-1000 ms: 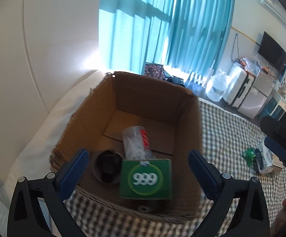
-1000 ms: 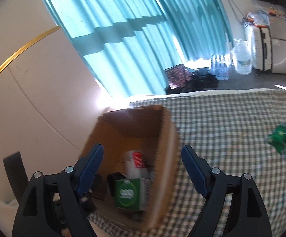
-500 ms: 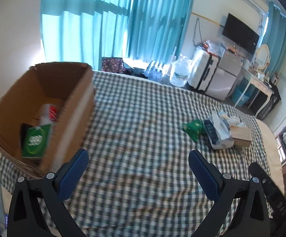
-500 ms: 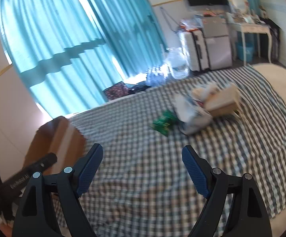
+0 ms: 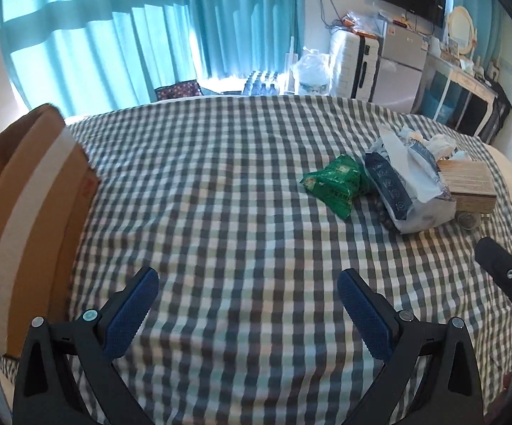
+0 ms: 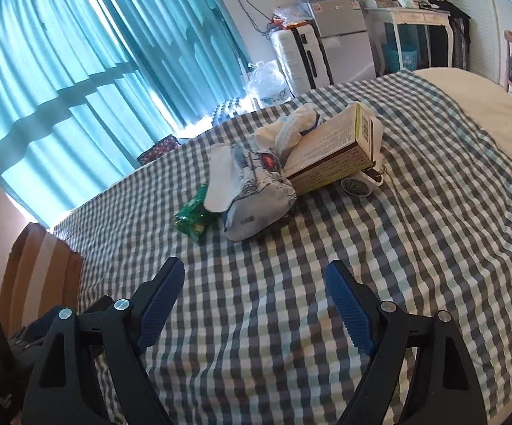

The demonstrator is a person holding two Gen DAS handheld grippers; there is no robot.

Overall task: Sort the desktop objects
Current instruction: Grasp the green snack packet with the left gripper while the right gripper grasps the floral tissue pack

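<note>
A pile of objects lies on the checked cloth: a green packet (image 5: 334, 184) (image 6: 194, 217), a grey-white tissue pack (image 5: 403, 186) (image 6: 256, 194), a tan box (image 5: 468, 186) (image 6: 334, 157) and a small round tin (image 6: 358, 186). A cardboard box (image 5: 26, 219) (image 6: 40, 269) stands at the left edge. My left gripper (image 5: 247, 313) is open and empty above the cloth, well short of the pile. My right gripper (image 6: 254, 302) is open and empty, in front of the pile.
The checked cloth (image 5: 220, 184) covers a table. Teal curtains (image 5: 114, 35), a white suitcase (image 5: 353, 60) and a fridge (image 6: 341, 42) stand beyond it. Part of the right gripper's black body (image 5: 507, 279) shows at the left view's right edge.
Both grippers swung right, away from the cardboard box and its contents, and now face the pile of objects. Both stay open and empty.
</note>
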